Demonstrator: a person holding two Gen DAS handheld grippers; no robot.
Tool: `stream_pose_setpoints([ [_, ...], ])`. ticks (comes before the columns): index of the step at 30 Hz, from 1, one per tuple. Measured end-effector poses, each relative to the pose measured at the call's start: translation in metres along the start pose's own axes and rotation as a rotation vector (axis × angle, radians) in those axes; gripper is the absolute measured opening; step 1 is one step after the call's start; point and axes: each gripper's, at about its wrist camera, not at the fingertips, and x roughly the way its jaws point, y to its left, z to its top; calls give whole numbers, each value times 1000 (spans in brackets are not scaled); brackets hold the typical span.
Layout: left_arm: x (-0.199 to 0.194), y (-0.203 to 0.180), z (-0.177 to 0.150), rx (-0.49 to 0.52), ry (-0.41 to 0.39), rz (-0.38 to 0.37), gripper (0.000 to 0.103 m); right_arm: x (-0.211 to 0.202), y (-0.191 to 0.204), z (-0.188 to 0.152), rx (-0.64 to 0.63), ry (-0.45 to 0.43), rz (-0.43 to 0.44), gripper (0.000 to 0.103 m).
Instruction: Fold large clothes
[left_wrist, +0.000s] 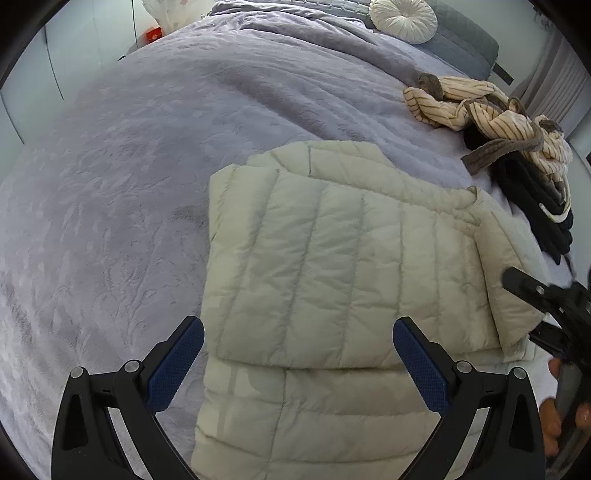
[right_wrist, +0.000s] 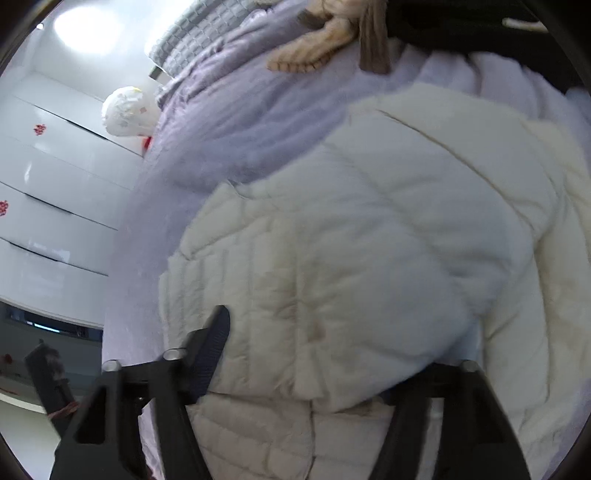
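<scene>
My left gripper (left_wrist: 298, 360) hangs with its fingers (left_wrist: 176, 365) spread wide, nothing between them — the cream quilted puffer jacket (left_wrist: 343, 266) lies on the lavender bed cover (left_wrist: 122, 192) straight ahead of and beneath their tips. It is already folded over on itself: an upper panel lies across a lower layer, its near edge running side to side just beyond my left fingertips, so the bundle's long axis stretches away from me up the bed.

My right gripper (right_wrist: 332, 354) is buried in the jacket's right side. One finger (right_wrist: 212, 347) shows against the fabric, while a thick puffed fold (right_wrist: 388, 302) bulges between the fingers and hides the other; I judge them closed on that fold, though the view is blurred. The right one is nearer the part still loose, so the next fold probably turns on it carrying that flap leftward across the bundle.

Beyond the right fingers, well apart, lie a striped robe (left_wrist: 480, 107) and dark clothes (left_wrist: 535, 206).
</scene>
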Motion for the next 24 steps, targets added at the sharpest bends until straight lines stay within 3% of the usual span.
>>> stream_pose_setpoints([
  [3,-1,6,8,-49,-5,-62,103,-21,-6,1,62,-61,10,72],
  [6,2,12,15,-77,-4,-72,103,-40,-31,1,204,-145,28,68],
  [7,2,12,17,-74,-6,-68,103,-43,-41,2,259,-169,28,63],
  [9,2,12,20,-63,-15,-76,103,-45,-57,8,332,-184,14,17],
  [11,1,11,23,-58,-23,-107,103,-47,-60,13,325,-196,5,10],
  [15,3,20,33,-111,-18,-243,103,-48,-20,31,84,-210,-40,9],
  [18,8,32,44,-169,20,-324,103,-33,23,33,-105,-163,-39,9],
  [21,12,40,50,-167,38,-348,103,-9,60,14,-320,-84,-95,9],
  [24,16,46,52,-169,64,-404,103,15,76,-11,-452,10,-118,9],
])
